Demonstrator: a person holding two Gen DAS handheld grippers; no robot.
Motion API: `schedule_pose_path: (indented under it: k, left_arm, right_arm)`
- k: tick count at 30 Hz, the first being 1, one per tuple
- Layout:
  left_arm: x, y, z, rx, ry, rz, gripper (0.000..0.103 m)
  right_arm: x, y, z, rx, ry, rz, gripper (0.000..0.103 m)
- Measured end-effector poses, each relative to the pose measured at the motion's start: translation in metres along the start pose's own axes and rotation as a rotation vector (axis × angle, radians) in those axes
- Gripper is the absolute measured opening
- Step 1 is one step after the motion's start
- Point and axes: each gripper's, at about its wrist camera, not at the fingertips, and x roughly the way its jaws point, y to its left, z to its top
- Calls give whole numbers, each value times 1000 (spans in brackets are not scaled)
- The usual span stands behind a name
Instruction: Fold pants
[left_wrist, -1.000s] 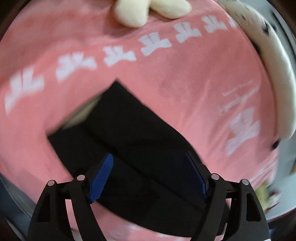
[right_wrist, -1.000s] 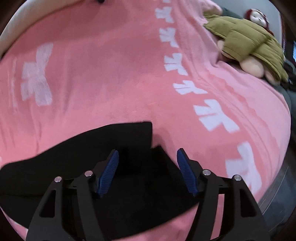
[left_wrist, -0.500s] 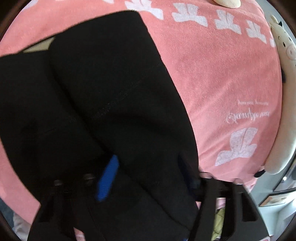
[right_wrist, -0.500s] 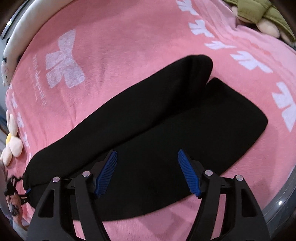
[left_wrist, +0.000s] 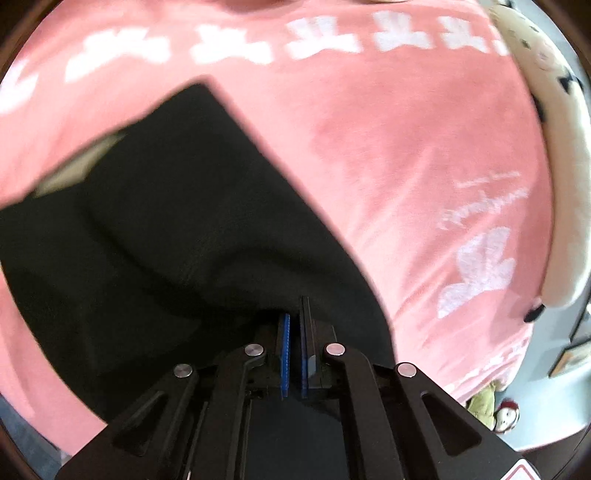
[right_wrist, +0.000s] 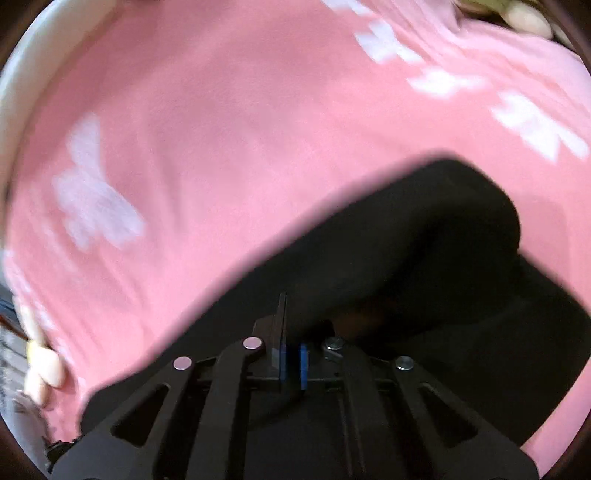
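The black pants (left_wrist: 177, 229) lie on a pink blanket (left_wrist: 406, 155) and fill the lower left of the left wrist view. My left gripper (left_wrist: 294, 317) is shut on a bunched fold of the black cloth, which rises up to its blue pads. In the right wrist view the pants (right_wrist: 424, 258) stretch from the lower left to the right, one layer humped over another. My right gripper (right_wrist: 293, 349) is shut on the near edge of the pants; cloth hides its fingertips.
The pink blanket (right_wrist: 221, 129) carries white printed marks. A cream plush toy (left_wrist: 565, 177) lies along the right edge in the left wrist view. Pale plush parts (right_wrist: 40, 369) show at the lower left of the right wrist view. The bed edge is at the lower right.
Both grippers were open over the pants and have now closed on the black cloth. The cloth is pulled up into folds at each gripper. Both views are blurred by motion.
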Motion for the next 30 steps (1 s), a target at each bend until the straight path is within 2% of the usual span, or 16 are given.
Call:
schedule_pose_path:
  k: [3, 6, 8, 11, 13, 16, 18, 20, 21, 22, 24, 26, 29, 30]
  left_arm:
    - [-33, -18, 2, 60, 12, -52, 2]
    - [-56, -14, -9, 105, 16, -12, 2]
    - [-57, 1, -16, 107, 35, 47, 2]
    - [-44, 52, -33, 82, 115, 145, 3]
    - [-29, 66, -44, 77, 138, 209, 4]
    - [-38, 63, -50, 75, 90, 193, 5]
    - [-54, 63, -50, 74, 35, 171, 11]
    - [-71, 68, -45, 61, -12, 177, 31]
    - [-78, 70, -41, 46, -39, 187, 33]
    - [-80, 72, -36, 41, -47, 192, 34]
    - [-78, 79, -28, 14, -48, 196, 36]
    - [-73, 86, -20, -13, -36, 180, 47]
    - [-53, 87, -16, -29, -11, 156, 51]
    - [-47, 89, -14, -27, -1, 160, 50]
  right_arm:
    - [-53, 35, 5, -130, -86, 94, 3]
    - [-85, 31, -5, -204, -105, 59, 3]
    - [-79, 8, -17, -223, -58, -36, 4]
    - [-46, -42, -49, -179, 88, -156, 4]
    - [-46, -51, -60, -145, 75, -128, 8]
    - [-56, -48, -63, -117, 64, -118, 10]
    - [-60, -43, -62, -129, 66, -122, 11]
    - [-65, -41, -62, -127, 66, -97, 12]
    - [-65, -43, -61, -120, 69, -84, 17]
    - [-66, -45, -60, -108, 70, -66, 35]
    - [-63, -45, -60, -81, 56, -58, 63]
    - [-59, -42, -59, -60, 34, -70, 63]
    - [-54, -38, -55, -23, 15, -72, 62]
    - [-52, -35, -54, -27, 3, -82, 52]
